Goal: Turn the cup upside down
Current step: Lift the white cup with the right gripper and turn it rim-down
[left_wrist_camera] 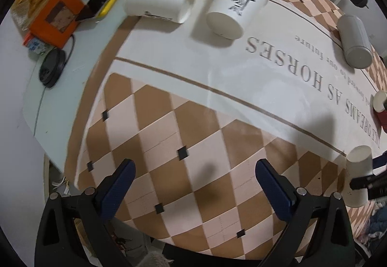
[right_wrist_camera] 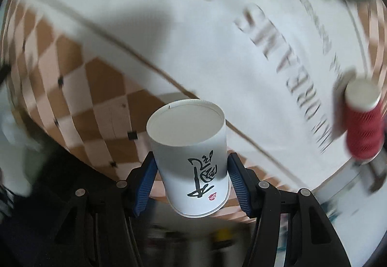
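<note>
1. The right tool (right_wrist_camera: 192,180) clamps a white paper cup (right_wrist_camera: 191,153) between its blue pads, base pointing away from the camera, above the checkered table (right_wrist_camera: 101,88).
2. The left tool (left_wrist_camera: 194,184) hangs spread apart, gripping nothing.
3. A red cup (right_wrist_camera: 362,126), blurred, seems to stand upside down nearby.
</note>
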Demonstrator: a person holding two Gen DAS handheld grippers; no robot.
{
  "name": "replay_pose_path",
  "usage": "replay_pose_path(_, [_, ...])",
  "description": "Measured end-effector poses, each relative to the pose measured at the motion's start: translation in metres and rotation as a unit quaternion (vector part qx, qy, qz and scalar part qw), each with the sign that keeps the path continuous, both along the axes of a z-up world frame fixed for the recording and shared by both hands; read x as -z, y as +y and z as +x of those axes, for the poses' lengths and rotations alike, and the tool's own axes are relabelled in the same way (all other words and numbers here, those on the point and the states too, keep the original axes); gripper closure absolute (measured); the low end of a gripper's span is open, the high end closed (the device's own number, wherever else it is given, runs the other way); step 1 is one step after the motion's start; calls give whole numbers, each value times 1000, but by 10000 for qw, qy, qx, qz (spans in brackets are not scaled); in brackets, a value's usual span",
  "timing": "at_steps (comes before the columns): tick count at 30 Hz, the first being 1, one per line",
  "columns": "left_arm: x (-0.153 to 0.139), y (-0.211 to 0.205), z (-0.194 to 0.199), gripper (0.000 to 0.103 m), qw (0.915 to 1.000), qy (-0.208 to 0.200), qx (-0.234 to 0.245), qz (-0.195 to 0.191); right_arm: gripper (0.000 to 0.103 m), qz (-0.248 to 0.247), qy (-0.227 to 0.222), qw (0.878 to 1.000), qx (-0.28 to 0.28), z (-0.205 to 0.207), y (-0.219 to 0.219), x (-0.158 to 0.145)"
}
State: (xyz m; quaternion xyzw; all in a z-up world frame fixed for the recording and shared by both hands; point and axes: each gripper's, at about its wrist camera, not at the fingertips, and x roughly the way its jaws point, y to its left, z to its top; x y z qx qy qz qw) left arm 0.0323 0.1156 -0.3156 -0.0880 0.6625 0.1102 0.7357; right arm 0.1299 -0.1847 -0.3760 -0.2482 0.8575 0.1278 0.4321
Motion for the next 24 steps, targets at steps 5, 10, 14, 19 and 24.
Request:
replay_pose_path(5, [6, -16, 10, 2, 9990, -101, 341, -263, 42, -91, -31, 9957, 916, 15, -20, 11])
replay_pose_path(10, [14, -39, 23, 0, 9968, -123, 740, -260, 42, -9, -103, 9905, 1369, 18, -31, 11])
replay_pose_path(14, [18, -53, 29, 0, 9959, -65, 877, -233, 36, 97, -26, 9887, 1498, 13, -41, 8])
replay_pose_path(19, [17, -73, 34, 0, 9952, -4, 972, -90, 24, 327, -595, 9930, 971, 15, -43, -10])
replay_pose_path(24, [16, -96, 37, 0, 9946, 102, 1030, 9, 44, 512, -1023, 9907, 740, 13, -46, -17])
